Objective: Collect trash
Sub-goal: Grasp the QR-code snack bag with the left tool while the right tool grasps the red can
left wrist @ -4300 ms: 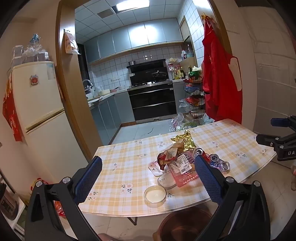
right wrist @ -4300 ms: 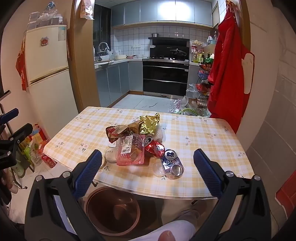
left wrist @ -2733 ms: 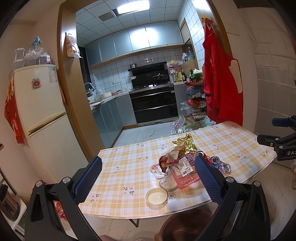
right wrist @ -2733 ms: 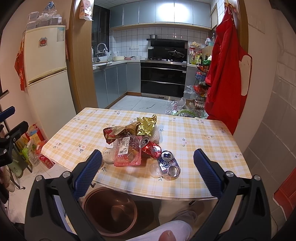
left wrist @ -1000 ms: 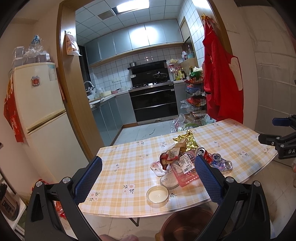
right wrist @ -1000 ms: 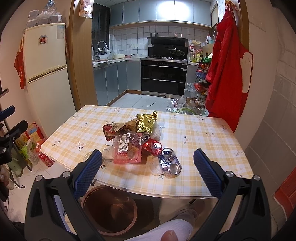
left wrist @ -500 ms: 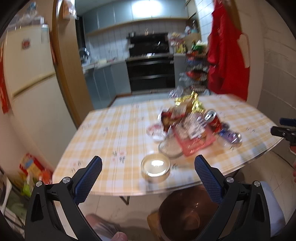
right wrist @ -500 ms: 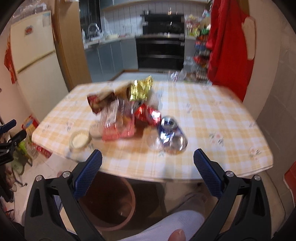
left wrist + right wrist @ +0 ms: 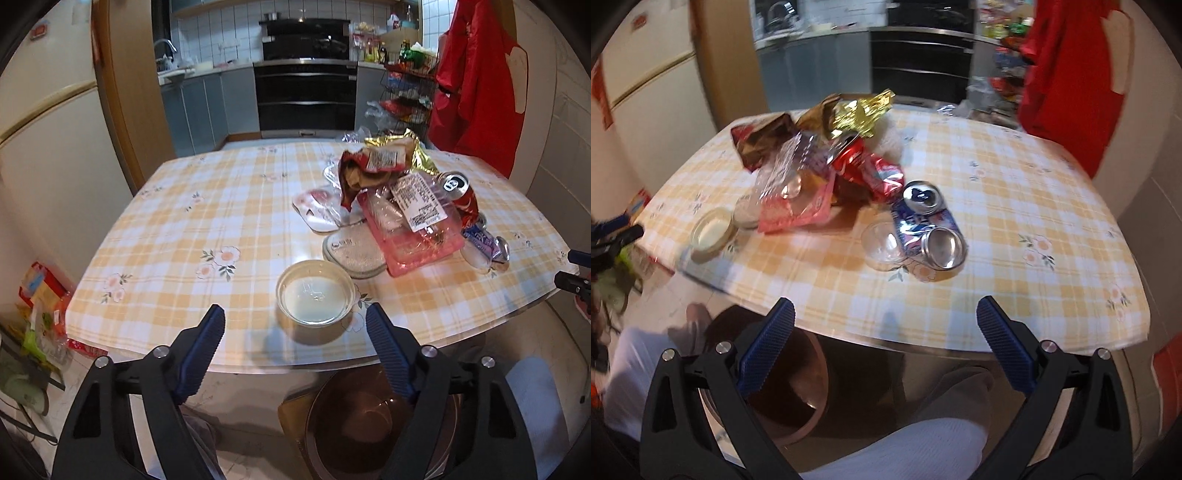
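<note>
A heap of trash lies on the checked table (image 9: 229, 206): a pink plastic tray (image 9: 413, 236), a red snack wrapper (image 9: 369, 166), gold foil (image 9: 862, 110), a crushed red can (image 9: 864, 170) and a crushed blue can (image 9: 923, 218). A small clear cup of white liquid (image 9: 316, 291) stands near the front edge. My left gripper (image 9: 295, 328) hovers just short of that cup, its jaws closing with nothing between them. My right gripper (image 9: 884, 325) is open over the table's front edge, short of the blue can and a clear cup (image 9: 881, 242).
A brown round bin (image 9: 362, 421) stands on the floor under the table's front edge. A person's light trouser legs (image 9: 905, 446) are beside it. A fridge (image 9: 48, 129) is at the left, a red apron (image 9: 476, 77) hangs at the right, and bags (image 9: 40, 317) lie on the floor.
Both grippers have dropped toward the table and tilted down, so the trash looks larger and nearer. The left gripper's jaws have narrowed.
</note>
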`<control>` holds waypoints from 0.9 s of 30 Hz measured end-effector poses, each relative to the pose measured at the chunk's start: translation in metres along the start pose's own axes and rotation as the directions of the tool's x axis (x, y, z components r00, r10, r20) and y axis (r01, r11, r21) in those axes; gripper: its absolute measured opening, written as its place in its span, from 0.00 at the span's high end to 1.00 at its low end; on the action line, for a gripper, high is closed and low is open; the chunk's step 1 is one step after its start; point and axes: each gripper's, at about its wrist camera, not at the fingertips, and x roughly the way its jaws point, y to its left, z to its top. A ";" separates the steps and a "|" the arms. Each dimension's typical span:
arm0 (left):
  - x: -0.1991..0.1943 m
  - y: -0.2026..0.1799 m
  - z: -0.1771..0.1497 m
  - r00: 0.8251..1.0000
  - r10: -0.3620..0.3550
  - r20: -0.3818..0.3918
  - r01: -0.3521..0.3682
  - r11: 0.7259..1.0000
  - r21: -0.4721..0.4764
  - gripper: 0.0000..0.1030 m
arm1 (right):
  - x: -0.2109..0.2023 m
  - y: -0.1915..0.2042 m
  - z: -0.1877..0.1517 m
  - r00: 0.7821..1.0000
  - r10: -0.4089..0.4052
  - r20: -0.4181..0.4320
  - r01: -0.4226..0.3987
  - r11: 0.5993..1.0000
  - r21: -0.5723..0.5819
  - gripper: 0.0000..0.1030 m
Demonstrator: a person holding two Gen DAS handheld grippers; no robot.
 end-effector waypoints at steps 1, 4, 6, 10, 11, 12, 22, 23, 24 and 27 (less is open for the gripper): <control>0.005 0.000 0.001 1.000 -0.002 -0.007 0.002 1.000 0.001 0.27 | 0.003 -0.001 0.001 1.000 -0.003 -0.006 0.003 1.000 -0.016 0.06; 0.015 -0.002 0.003 1.000 -0.016 -0.026 0.016 1.000 -0.005 0.28 | 0.014 -0.003 0.005 0.999 -0.021 -0.025 0.019 0.998 -0.053 0.08; 0.022 -0.003 0.006 0.999 -0.030 -0.034 0.029 1.000 -0.008 0.28 | 0.019 -0.004 0.009 0.999 -0.016 -0.028 0.014 0.998 -0.059 0.08; 0.031 -0.005 0.012 0.999 -0.038 -0.035 0.038 0.999 -0.004 0.28 | 0.031 -0.007 0.018 0.999 -0.007 -0.034 0.005 0.998 -0.069 0.13; 0.032 -0.006 0.014 0.998 -0.047 -0.036 0.047 0.999 -0.007 0.28 | 0.033 -0.007 0.020 0.999 -0.002 -0.037 -0.001 0.997 -0.071 0.13; 0.034 -0.006 0.017 0.998 -0.058 -0.038 0.058 0.998 -0.009 0.28 | 0.036 -0.007 0.024 0.999 -0.003 -0.038 0.000 0.998 -0.069 0.13; 0.060 -0.041 0.087 0.990 -0.135 0.049 0.130 0.987 0.095 0.16 | 0.069 -0.004 0.064 1.000 -0.007 0.011 0.008 0.994 -0.112 0.15; 0.065 -0.046 0.094 0.989 -0.134 0.059 0.127 0.985 0.121 0.14 | 0.073 -0.001 0.067 1.000 -0.009 0.013 0.011 0.992 -0.126 0.16; 0.069 -0.050 0.099 0.989 -0.134 0.063 0.125 0.983 0.136 0.13 | 0.079 0.002 0.073 1.000 -0.017 0.015 0.019 0.988 -0.151 0.16; 0.089 -0.061 0.118 0.987 -0.149 0.060 0.136 0.974 0.181 0.11 | 0.097 0.012 0.086 0.999 -0.041 0.021 0.045 0.972 -0.229 0.17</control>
